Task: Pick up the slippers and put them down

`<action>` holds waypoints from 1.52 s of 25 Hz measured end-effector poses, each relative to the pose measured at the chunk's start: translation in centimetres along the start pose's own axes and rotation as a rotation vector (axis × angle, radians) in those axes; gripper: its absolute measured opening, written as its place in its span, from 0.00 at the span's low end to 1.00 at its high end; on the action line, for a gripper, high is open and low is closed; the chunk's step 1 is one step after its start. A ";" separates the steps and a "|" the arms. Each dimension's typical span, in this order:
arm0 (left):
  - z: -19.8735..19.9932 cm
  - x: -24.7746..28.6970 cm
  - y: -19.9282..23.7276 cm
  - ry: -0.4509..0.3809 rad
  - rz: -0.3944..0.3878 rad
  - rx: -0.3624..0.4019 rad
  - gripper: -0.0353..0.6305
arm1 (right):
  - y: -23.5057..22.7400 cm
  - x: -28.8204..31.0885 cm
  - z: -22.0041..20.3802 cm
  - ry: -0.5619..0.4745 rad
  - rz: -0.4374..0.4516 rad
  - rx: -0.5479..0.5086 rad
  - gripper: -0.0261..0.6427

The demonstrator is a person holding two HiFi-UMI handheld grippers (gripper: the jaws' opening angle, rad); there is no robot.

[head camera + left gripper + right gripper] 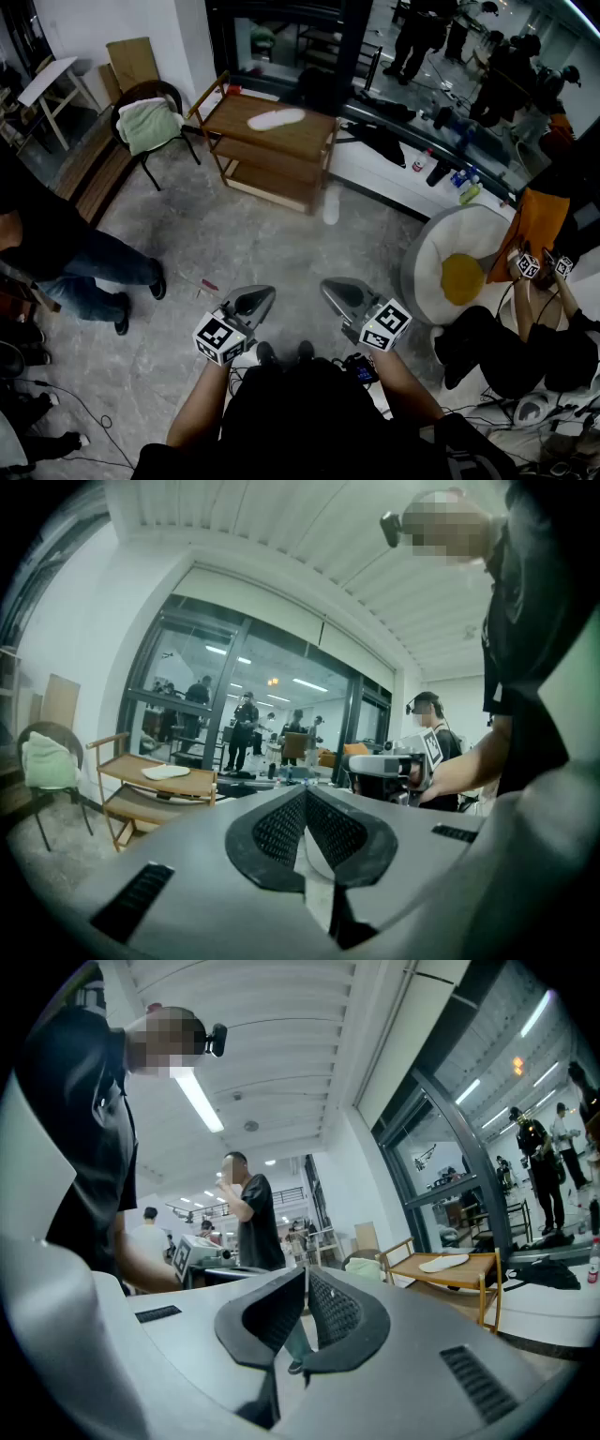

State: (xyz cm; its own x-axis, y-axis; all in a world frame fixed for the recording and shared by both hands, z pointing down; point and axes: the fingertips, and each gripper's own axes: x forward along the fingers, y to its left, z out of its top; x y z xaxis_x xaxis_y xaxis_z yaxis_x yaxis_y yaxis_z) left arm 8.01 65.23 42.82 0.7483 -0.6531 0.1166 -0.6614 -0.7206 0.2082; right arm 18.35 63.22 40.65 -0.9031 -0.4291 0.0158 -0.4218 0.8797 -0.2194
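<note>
One white slipper [277, 119] lies on top of a wooden trolley [309, 141] across the room; it also shows in the left gripper view [166, 772] and the right gripper view [443, 1262]. A second white slipper [331, 204] lies on the floor just in front of the trolley. My left gripper [265, 294] and right gripper [329, 285] are held side by side in front of my body, far from both slippers. Both are shut with nothing between the pads, as seen for the left gripper [305, 795] and for the right gripper [307, 1276].
A black chair with a green towel [148, 122] stands left of the trolley. A person in jeans [84, 262] stands at the left. At the right are a round white chair with a yellow cushion [461, 277] and another person holding grippers [542, 267]. Cables lie at the bottom left.
</note>
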 end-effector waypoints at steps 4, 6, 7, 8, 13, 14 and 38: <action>-0.3 0.5 -0.3 -0.009 -0.009 0.001 0.06 | -0.4 -0.2 -0.6 0.007 0.002 -0.001 0.08; -0.2 0.9 -0.5 -0.012 -0.010 0.000 0.06 | -0.7 -0.3 -0.5 0.008 0.010 -0.002 0.08; -0.1 1.2 -0.5 -0.013 -0.008 -0.003 0.06 | -0.8 -0.4 -0.4 0.008 0.014 -0.003 0.08; 0.0 1.4 -0.6 -0.013 -0.007 -0.006 0.06 | -1.0 -0.4 -0.2 0.008 0.017 -0.003 0.08; 0.2 2.7 -0.8 -0.008 -0.002 -0.007 0.06 | -2.1 -0.9 0.1 0.014 0.037 -0.006 0.08; 0.3 3.0 -0.8 -0.007 0.000 -0.006 0.06 | -2.2 -1.0 0.2 0.012 0.047 -0.003 0.08; 1.4 8.2 13.1 -0.039 0.040 -0.053 0.06 | -12.9 7.5 1.0 -0.008 0.093 0.030 0.09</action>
State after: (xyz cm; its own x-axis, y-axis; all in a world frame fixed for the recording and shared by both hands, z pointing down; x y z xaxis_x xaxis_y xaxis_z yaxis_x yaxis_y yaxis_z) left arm 5.45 50.13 45.11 0.7179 -0.6905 0.0883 -0.6864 -0.6810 0.2551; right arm 17.10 48.46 42.61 -0.9377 -0.3472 -0.0142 -0.3331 0.9096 -0.2485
